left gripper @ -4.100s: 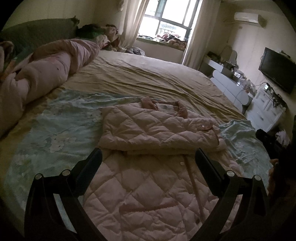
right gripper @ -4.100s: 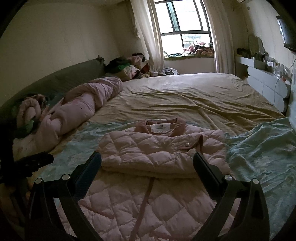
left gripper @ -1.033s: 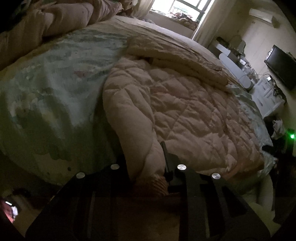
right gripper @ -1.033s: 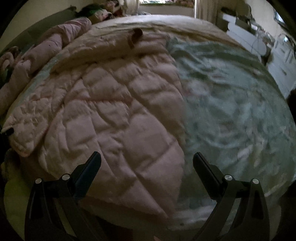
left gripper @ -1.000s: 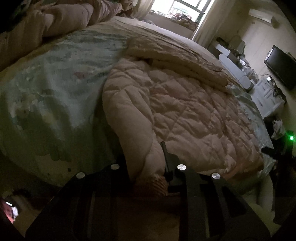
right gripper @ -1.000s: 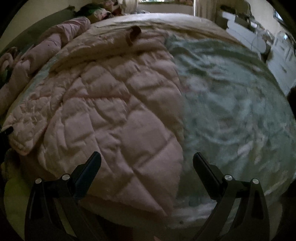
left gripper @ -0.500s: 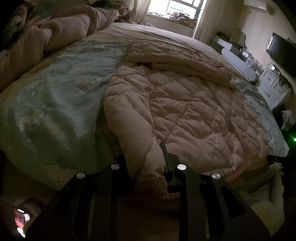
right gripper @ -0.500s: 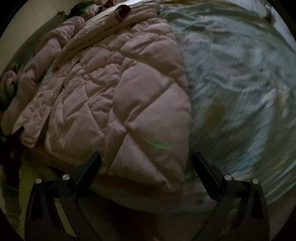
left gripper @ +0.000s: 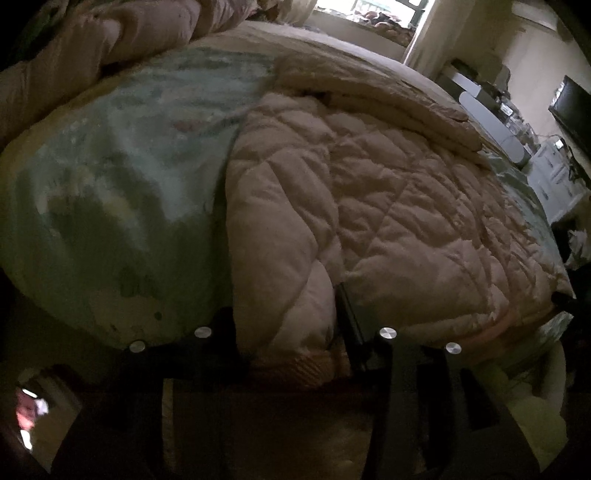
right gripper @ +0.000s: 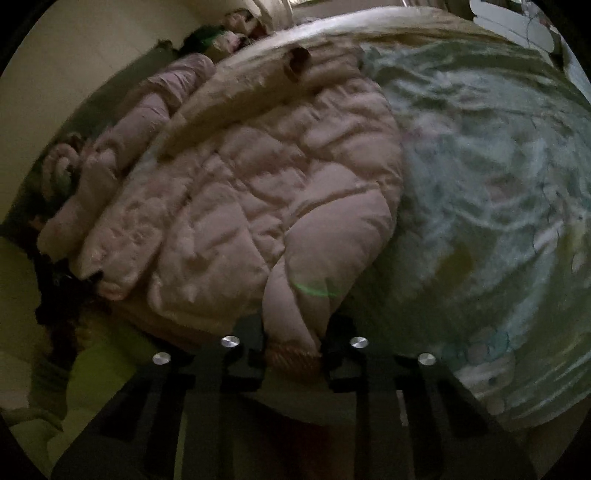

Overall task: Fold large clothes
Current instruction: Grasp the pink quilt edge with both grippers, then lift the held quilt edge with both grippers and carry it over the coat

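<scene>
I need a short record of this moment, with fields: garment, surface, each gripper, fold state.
garment: pink quilted coat, lying flat
surface: bed with a pale green printed sheet
left gripper: shut on the coat's left hem corner
right gripper: shut on the coat's right hem corner
fold state: top part already folded down; hem half not yet folded up
beside: rolled pink bedding along the bed's far side

A lived-in home bedroom: a wide bed (left gripper: 110, 192) is filling it, a window (left gripper: 369, 11) glowing, probably a television (left gripper: 576, 107) hanging nearby.
</scene>
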`<state>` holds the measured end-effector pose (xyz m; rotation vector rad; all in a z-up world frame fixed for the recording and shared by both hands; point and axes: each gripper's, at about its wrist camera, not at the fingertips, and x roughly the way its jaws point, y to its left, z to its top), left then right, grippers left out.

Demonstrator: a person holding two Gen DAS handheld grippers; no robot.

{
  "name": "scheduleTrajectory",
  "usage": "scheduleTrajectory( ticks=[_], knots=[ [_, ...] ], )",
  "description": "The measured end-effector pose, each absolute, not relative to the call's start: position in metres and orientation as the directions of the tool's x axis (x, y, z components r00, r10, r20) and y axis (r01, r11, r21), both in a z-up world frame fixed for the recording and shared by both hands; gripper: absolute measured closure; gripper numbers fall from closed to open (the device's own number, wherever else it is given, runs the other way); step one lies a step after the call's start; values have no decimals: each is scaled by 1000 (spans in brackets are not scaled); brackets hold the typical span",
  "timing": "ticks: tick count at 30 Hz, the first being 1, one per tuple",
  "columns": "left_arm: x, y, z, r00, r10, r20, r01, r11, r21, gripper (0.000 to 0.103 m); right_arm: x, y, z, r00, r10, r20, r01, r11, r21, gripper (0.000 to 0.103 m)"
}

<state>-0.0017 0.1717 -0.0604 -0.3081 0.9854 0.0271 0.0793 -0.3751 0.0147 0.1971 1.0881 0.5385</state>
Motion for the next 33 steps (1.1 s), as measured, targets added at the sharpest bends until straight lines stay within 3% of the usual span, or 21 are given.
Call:
scheduleTrajectory(
  ticks=[3, 7, 17, 33],
  knots=[
    [-3, 170, -59, 553, -137, -821, -154, 952, -263, 85, 82, -372, 29, 393, 536, -747, -332, 840, 429, 85],
    [-4, 164, -41, 593, -117, -797, -126, 964, -235, 91, 85, -376, 52, 452, 566, -689, -362, 822, 439, 86],
    [13, 165, 3, 670, -95, -736, -113, 967, -228, 91, 101, -373, 92, 551, 601, -579, -412, 799, 438, 88],
    [55, 155, 62, 748, -53, -662, -80, 982, -170, 91, 137, -379, 118, 617, 602, -506, -409, 795, 448, 89]
  ],
)
